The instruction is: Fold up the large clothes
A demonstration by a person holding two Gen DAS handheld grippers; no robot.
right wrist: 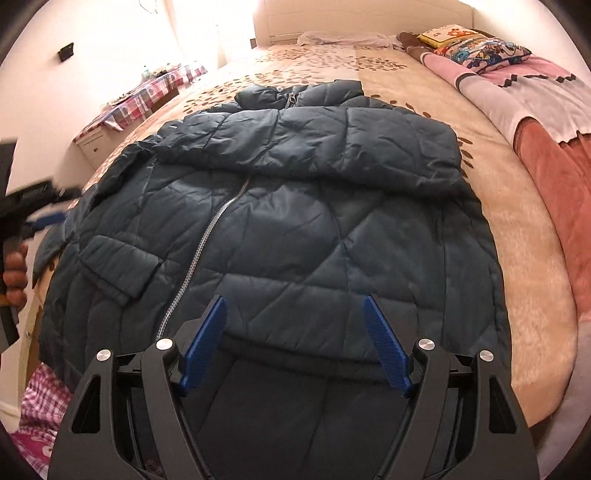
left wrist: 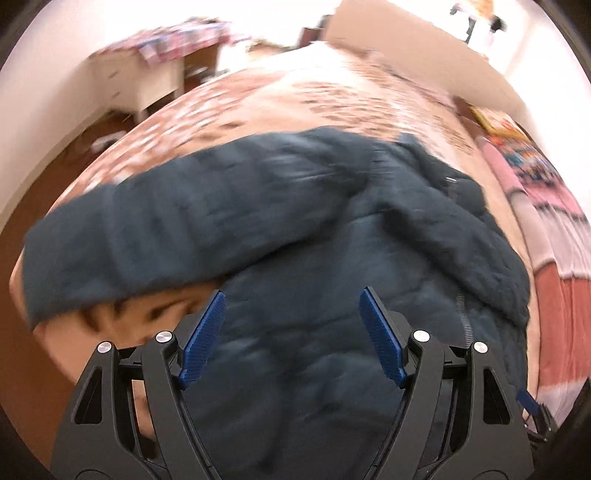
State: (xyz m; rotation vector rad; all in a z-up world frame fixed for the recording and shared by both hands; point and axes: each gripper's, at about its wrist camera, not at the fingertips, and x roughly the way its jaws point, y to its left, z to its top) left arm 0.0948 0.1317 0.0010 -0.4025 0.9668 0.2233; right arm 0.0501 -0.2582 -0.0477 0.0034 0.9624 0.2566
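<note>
A dark teal quilted puffer jacket (right wrist: 288,229) lies front up on the bed (right wrist: 517,295), zipper (right wrist: 207,236) running down its middle, one sleeve (right wrist: 314,144) folded across the chest. My right gripper (right wrist: 293,301) is open and empty, just above the jacket's lower part. My left gripper (left wrist: 291,295) is open and empty over the jacket's (left wrist: 314,295) side; this view is motion-blurred, with a sleeve (left wrist: 166,229) stretching left. The left gripper also shows at the left edge of the right wrist view (right wrist: 48,219), beside the jacket's sleeve.
The bed has a beige leaf-print cover (left wrist: 277,96). A pink and red blanket (right wrist: 546,140) and colourful pillows (right wrist: 476,46) lie along its right side. A white bedside cabinet with a checked cloth (right wrist: 136,99) stands at the left. The headboard (right wrist: 362,14) is at the far end.
</note>
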